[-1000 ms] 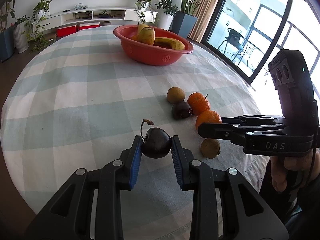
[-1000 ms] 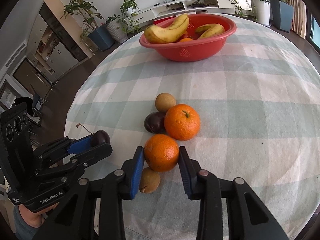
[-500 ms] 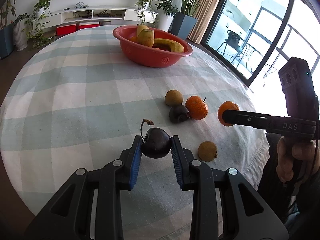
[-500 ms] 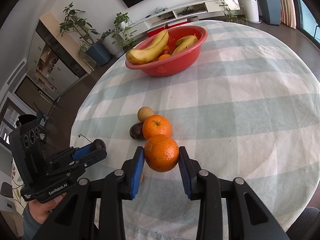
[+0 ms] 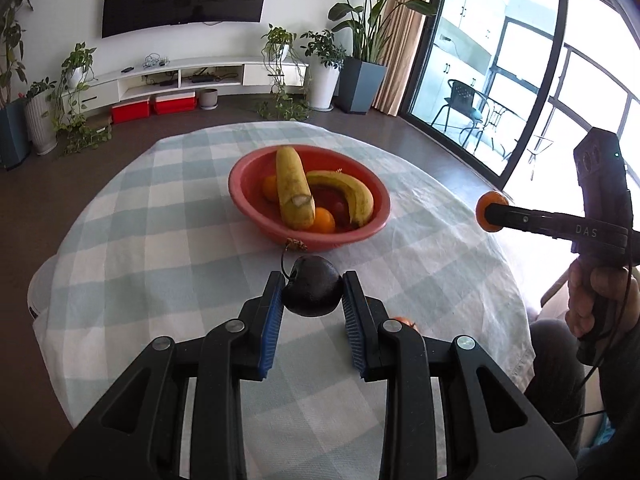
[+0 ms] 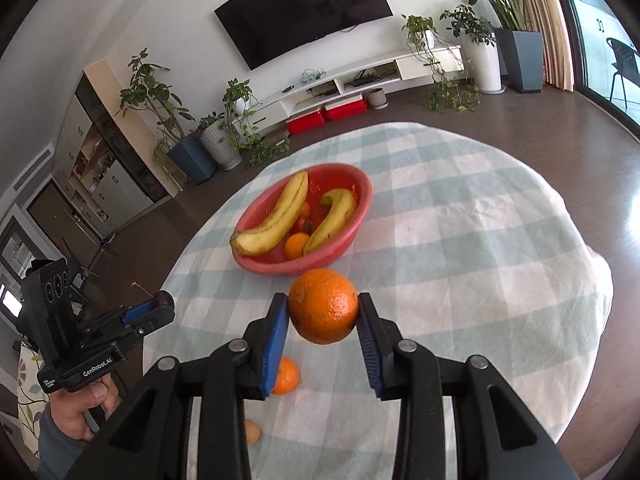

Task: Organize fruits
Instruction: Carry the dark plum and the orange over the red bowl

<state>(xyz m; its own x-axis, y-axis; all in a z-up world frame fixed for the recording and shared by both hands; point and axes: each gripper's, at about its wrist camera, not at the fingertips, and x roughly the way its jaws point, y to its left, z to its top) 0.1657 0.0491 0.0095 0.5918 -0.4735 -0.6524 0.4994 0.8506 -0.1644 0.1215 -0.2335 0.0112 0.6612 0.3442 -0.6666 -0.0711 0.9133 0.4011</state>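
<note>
1. Carrying step: the left gripper (image 5: pixel 312 300) clamps a dark stemmed fruit (image 5: pixel 313 292), and the right gripper (image 6: pixel 323 318) clamps an orange (image 6: pixel 323 305), both raised above the checked tablecloth (image 6: pixel 460 248).
2. Next, likely, each must travel over the red bowl (image 5: pixel 256 216) before letting go.
3. The bowl holds two bananas (image 6: pixel 280 216) and small oranges (image 5: pixel 323 221).
4. Another orange (image 6: pixel 286 376) waits on the cloth.
</note>
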